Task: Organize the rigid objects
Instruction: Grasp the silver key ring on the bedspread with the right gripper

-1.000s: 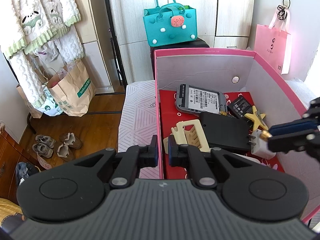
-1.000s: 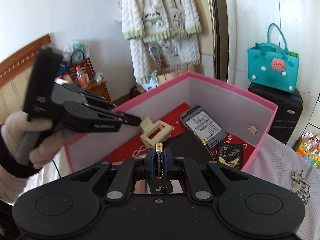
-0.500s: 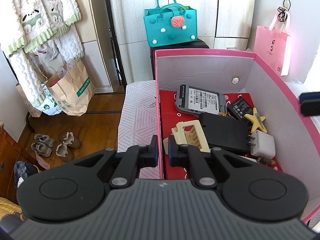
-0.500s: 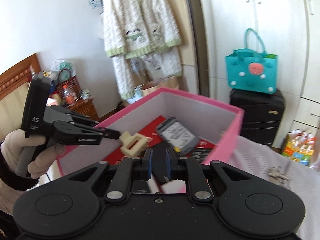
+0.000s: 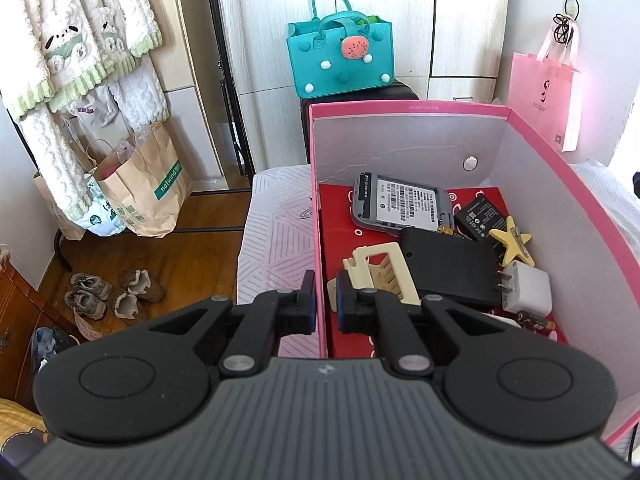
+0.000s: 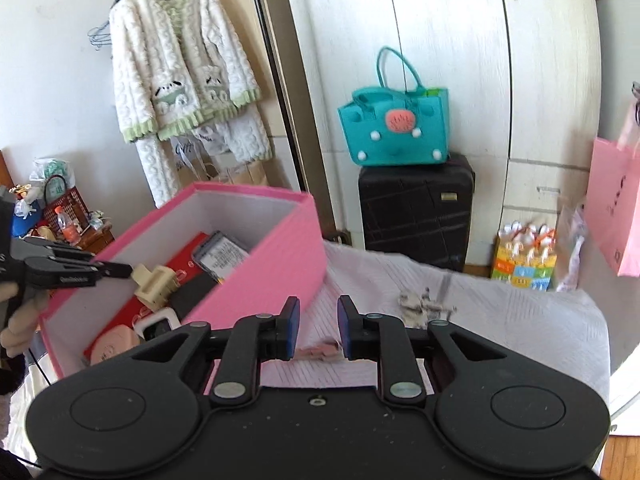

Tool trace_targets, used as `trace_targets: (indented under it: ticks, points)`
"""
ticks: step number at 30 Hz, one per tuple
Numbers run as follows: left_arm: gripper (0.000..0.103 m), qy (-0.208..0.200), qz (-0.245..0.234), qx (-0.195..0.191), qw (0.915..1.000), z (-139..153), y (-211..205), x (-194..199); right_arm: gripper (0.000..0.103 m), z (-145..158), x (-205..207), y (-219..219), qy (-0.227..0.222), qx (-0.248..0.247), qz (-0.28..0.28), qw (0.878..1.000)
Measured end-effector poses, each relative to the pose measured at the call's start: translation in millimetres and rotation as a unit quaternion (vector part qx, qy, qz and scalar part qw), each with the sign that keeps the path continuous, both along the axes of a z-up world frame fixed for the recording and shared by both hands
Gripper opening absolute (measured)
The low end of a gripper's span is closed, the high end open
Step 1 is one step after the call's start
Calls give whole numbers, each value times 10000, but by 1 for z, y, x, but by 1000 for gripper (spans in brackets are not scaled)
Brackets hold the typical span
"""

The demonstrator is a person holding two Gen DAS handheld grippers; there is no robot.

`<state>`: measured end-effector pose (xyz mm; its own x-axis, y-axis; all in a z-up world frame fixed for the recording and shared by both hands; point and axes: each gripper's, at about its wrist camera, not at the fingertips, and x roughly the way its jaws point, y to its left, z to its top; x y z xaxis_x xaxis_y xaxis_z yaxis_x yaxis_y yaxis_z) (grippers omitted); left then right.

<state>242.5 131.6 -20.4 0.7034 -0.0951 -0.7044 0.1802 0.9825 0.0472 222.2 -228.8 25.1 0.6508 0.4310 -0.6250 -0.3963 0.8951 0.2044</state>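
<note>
My left tool is clenched on the near wall of the pink box, steadying it on the bed. My right tool is empty, its jaws opening outside the box over the bedcover. The next likely pieces, a small metal part and a pinkish piece, lie just ahead. I'd line up square over one, lower gently, and close only once the pads straddle it.
</note>
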Motion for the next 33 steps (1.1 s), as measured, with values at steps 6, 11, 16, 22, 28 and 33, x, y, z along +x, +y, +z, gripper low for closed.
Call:
trace_targets:
  ticks: [6,11,16,22,28,33]
  points:
    - [8,-44,8,-46,10000,1,1,-3,28,-29,7,0,290,-107,188,9993]
    - [8,-57,7,-43,10000,2,3,-2,29,-52,19,14,557,-262,422,9972]
    - [8,-67,54,-101,9999,2,2,-1,42,-72,24,33,477,-734,886,9922]
    - [8,-96,21,-27,9999,1,1,-3,50,-87,40,35,406,-782,1009,9910]
    - [8,-96,50,-120,9999,0,2,-5,56,-93,42,48,52,-976,1003,9901]
    - [8,-101,42,-123,9999,0,2,-6,44,-92,38,56,-45,-947,900,9914]
